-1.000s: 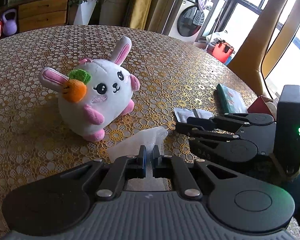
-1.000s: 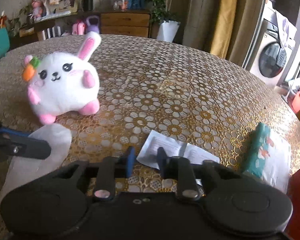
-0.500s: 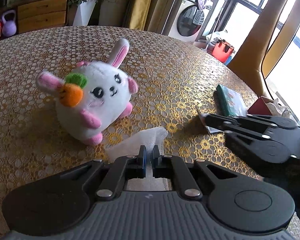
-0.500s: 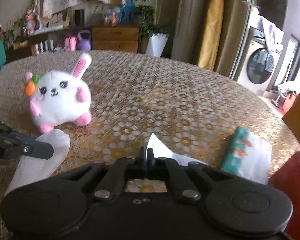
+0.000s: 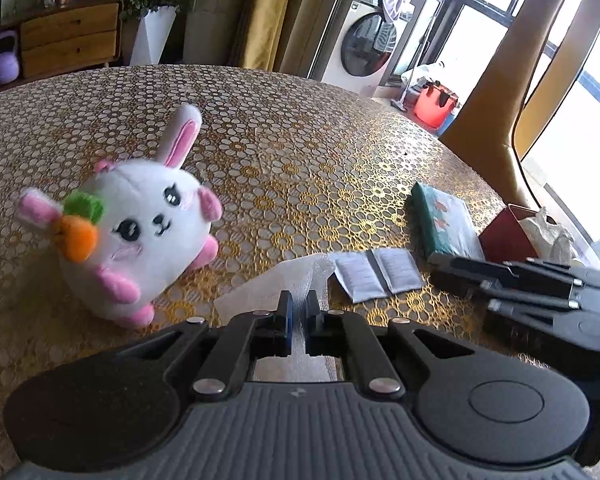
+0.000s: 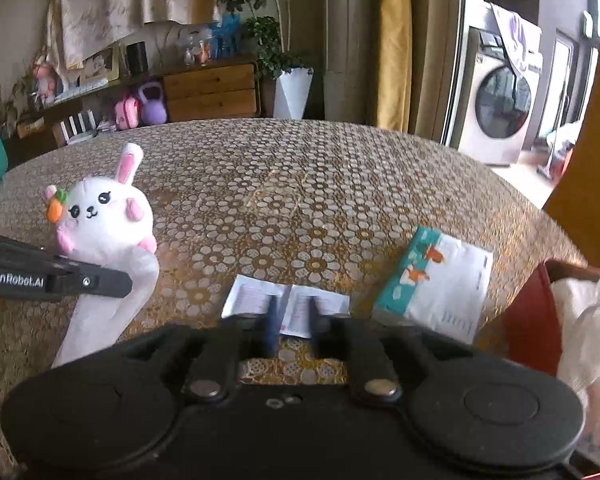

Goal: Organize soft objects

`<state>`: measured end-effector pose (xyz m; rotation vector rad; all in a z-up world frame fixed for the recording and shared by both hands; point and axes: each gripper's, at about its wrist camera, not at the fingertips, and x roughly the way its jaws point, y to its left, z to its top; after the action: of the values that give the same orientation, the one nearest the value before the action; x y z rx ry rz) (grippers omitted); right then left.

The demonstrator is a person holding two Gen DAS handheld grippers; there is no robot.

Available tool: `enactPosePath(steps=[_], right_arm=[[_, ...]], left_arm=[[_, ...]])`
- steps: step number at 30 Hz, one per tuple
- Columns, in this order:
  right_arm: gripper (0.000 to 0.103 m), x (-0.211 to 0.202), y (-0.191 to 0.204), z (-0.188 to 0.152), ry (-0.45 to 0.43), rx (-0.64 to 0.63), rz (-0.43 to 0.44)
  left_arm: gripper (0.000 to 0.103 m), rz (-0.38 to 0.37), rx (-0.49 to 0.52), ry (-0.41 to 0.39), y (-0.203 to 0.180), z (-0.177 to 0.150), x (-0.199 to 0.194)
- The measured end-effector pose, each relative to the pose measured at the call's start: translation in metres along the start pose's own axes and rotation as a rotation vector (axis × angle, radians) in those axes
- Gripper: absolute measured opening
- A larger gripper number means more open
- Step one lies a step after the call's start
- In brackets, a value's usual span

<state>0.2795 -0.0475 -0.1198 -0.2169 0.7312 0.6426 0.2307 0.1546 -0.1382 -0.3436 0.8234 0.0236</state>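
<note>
**Gauze clamped, packet released**

Left tongs clenched on white gauze strip, near right of round white plush rabbit on gold lace-patterned desk. Right tongs just opened, released, nothing between, above flat white paper packet. Teal tissue pack right.

My left gripper is clamped tight on a strip of white gauze, angled down toward the table. My right gripper has just been opening; its fingers stand apart with nothing between them, tilted downward, to the right of the left one.
</note>
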Motion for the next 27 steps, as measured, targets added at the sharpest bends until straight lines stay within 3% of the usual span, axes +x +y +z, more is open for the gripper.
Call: enactPosePath(steps=[1, 4, 6, 12, 17, 21, 23, 25, 27], right_arm=[[0.046, 0.003, -0.002, 0.0, 0.004, 0.014, 0.008], [0.072, 0.015, -0.005, 0.002, 0.021, 0.047, 0.021], [0.08, 0.027, -0.006, 0.005, 0.053, 0.072, 0.026], [0.082, 0.064, -0.005, 0.007, 0.121, 0.164, -0.05], [0.083, 0.072, 0.011, 0.001, 0.138, 0.093, -0.112], [0.078, 0.072, 0.013, -0.001, 0.125, 0.082, -0.127], [0.066, 0.069, 0.013, -0.001, 0.113, 0.083, -0.125], [0.042, 0.067, 0.013, 0.0, 0.101, 0.086, -0.117], [0.031, 0.064, 0.014, -0.001, 0.09, 0.084, -0.102]], left_arm=[[0.005, 0.006, 0.001, -0.001, -0.001, 0.002, 0.002], [0.005, 0.008, 0.004, -0.003, -0.003, 0.007, 0.005], [0.005, 0.008, 0.003, -0.001, -0.003, 0.007, 0.007], [0.005, 0.004, -0.003, 0.01, 0.0, 0.005, 0.009], [0.005, -0.004, -0.01, 0.012, 0.004, 0.004, 0.01], [0.005, -0.011, -0.015, 0.013, 0.006, 0.002, 0.01], [0.005, -0.014, -0.018, 0.013, 0.007, 0.001, 0.01], [0.005, -0.015, -0.019, 0.014, 0.008, 0.001, 0.01], [0.005, -0.015, -0.022, 0.015, 0.009, 0.0, 0.01]])
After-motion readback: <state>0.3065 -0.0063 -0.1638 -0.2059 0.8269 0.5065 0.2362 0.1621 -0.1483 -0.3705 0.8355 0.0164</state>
